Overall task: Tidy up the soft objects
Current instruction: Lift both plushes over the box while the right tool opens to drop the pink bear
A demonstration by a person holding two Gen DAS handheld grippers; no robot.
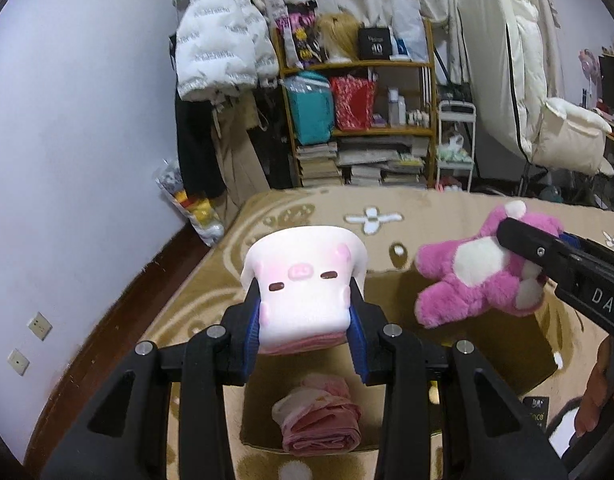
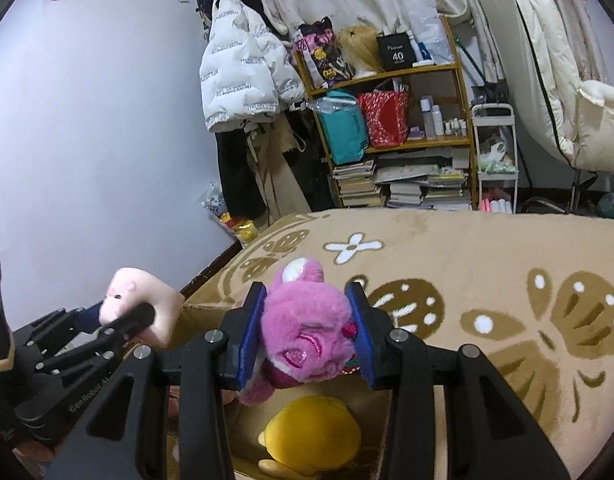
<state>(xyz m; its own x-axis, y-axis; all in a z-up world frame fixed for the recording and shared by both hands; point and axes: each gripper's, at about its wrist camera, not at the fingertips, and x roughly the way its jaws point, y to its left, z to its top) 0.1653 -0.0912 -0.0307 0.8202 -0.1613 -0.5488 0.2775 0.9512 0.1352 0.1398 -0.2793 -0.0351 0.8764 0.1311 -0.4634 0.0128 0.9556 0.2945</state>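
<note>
My left gripper (image 1: 305,322) is shut on a white and pink pig plush (image 1: 303,276), held above an open cardboard box (image 1: 519,344) on the bed. A folded pink cloth (image 1: 319,420) lies in the box below it. My right gripper (image 2: 307,332) is shut on a magenta bear plush (image 2: 303,328), also above the box. The bear (image 1: 475,272) and the right gripper show at the right of the left wrist view. The pig plush (image 2: 135,304) and the left gripper show at the left of the right wrist view. A yellow plush (image 2: 311,436) lies in the box under the bear.
The box sits on a tan blanket (image 2: 487,280) with a brown and white pattern. A wooden shelf (image 1: 359,120) with bags and stacked books stands behind the bed. A white puffer jacket (image 1: 219,52) hangs beside it. A white wall (image 1: 75,140) is at the left.
</note>
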